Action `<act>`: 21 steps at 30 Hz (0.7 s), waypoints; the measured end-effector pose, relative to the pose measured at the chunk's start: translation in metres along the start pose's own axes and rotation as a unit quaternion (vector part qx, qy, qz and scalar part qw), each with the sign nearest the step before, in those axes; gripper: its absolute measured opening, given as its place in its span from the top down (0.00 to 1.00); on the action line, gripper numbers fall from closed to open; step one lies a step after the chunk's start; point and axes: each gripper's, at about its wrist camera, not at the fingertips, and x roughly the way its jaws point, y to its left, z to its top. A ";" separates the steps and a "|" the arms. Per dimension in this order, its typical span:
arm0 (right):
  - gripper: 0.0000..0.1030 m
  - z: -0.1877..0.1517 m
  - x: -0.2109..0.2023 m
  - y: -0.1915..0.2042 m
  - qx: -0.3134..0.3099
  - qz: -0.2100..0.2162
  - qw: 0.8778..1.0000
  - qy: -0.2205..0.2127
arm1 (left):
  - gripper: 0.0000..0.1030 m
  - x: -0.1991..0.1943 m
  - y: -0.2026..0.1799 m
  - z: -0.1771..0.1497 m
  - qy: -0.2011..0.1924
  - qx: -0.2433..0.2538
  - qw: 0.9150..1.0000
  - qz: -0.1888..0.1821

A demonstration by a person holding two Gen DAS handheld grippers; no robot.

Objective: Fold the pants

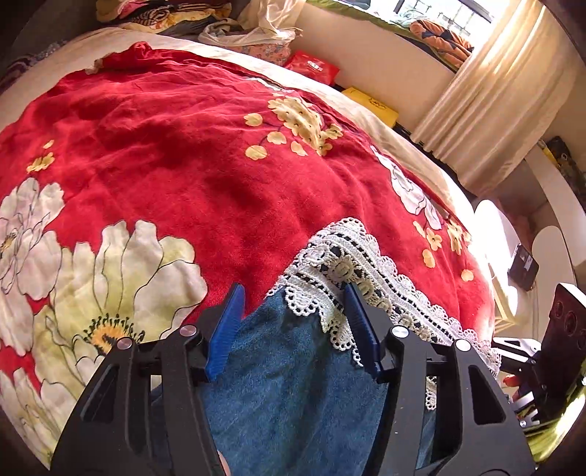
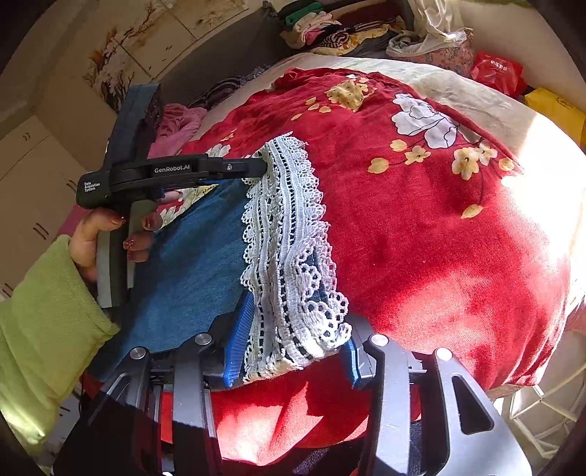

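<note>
Blue denim pants with a white lace hem lie on a red floral bedspread. My left gripper is open, its blue fingers wide apart over the denim and lace. In the right wrist view the left gripper touches the far end of the lace hem. My right gripper is open, its fingers either side of the near lace corner. The denim stretches to the left.
Piled clothes and bedding sit at the head of the bed. A red bag and a yellow packet lie beside the bed. A curtain hangs at the right. The bed's edge is near my right gripper.
</note>
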 end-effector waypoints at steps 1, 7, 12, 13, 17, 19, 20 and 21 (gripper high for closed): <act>0.61 0.001 0.001 -0.002 0.007 0.007 1.000 -0.002 | 0.53 0.005 0.002 0.002 0.003 -0.003 1.000 0.000; 0.76 0.005 -0.005 0.007 -0.002 0.008 1.000 -0.012 | 0.79 0.006 -0.001 0.006 -0.008 -0.024 0.999 -0.037; 0.84 0.006 -0.018 0.021 -0.015 0.021 0.999 -0.028 | 0.92 -0.019 -0.003 0.002 -0.037 -0.017 0.998 -0.043; 0.84 0.006 -0.021 0.029 -0.024 0.026 0.999 -0.031 | 0.92 -0.029 -0.002 0.001 -0.049 -0.018 0.997 -0.048; 0.84 0.006 -0.032 0.067 -0.069 0.046 0.996 -0.043 | 0.92 -0.070 0.004 -0.011 -0.091 -0.023 0.994 -0.063; 0.84 0.007 -0.036 0.092 -0.096 0.063 0.992 -0.045 | 0.92 -0.095 0.010 -0.024 -0.116 -0.024 0.991 -0.068; 0.84 0.006 -0.037 0.106 -0.112 0.075 0.990 -0.044 | 0.92 -0.108 0.016 -0.032 -0.127 -0.028 0.989 -0.070; 0.84 0.005 -0.038 0.120 -0.130 0.086 0.987 -0.043 | 0.92 -0.121 0.023 -0.041 -0.139 -0.035 0.987 -0.070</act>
